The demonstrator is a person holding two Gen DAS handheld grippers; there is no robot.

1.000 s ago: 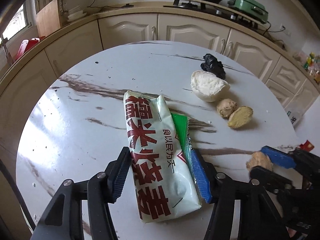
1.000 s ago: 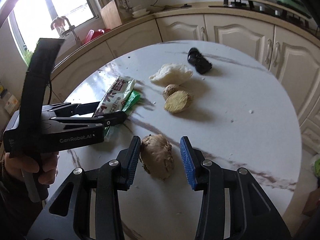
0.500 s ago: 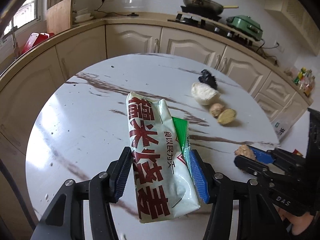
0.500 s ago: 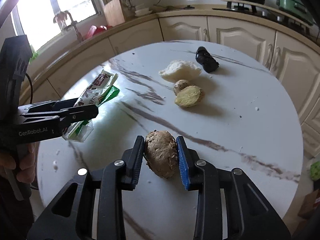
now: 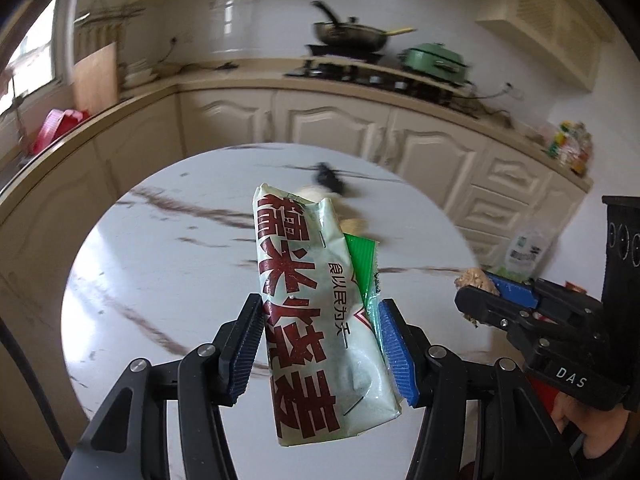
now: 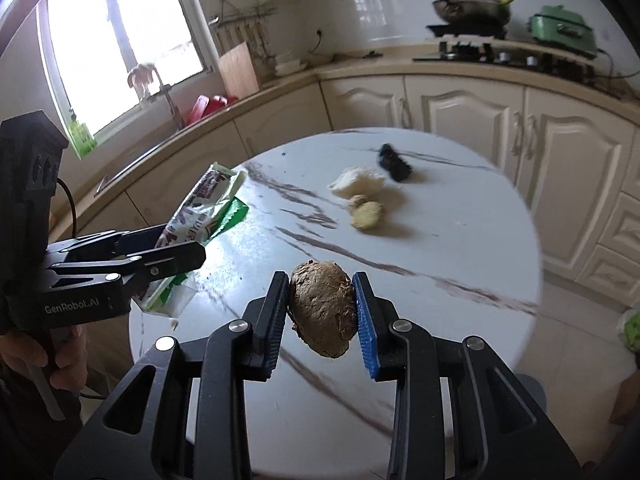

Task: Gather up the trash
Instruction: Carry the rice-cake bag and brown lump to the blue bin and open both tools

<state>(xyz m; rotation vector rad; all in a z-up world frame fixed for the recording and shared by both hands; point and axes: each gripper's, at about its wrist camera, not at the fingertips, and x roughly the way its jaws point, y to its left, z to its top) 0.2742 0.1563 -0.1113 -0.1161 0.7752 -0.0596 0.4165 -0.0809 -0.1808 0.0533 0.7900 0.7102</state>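
Gripping wrapper (image 5: 316,312) left, probably ginger (image 6: 322,308) right, both aloft.

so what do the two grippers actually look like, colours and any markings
Both are black angular frames with silver rivets at the joints. Each has one black ribbed pad and one blue ribbed pad on its jaws. The left gripper reads "GenRobot.AI" in white on its side, seen from the right wrist view, with a black cable behind. The right gripper shows "DAS" in the left wrist view. Bare hands grip both handles.

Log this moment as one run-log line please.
left tool: shut on snack wrapper | right tool: shut on brown lump | both above table
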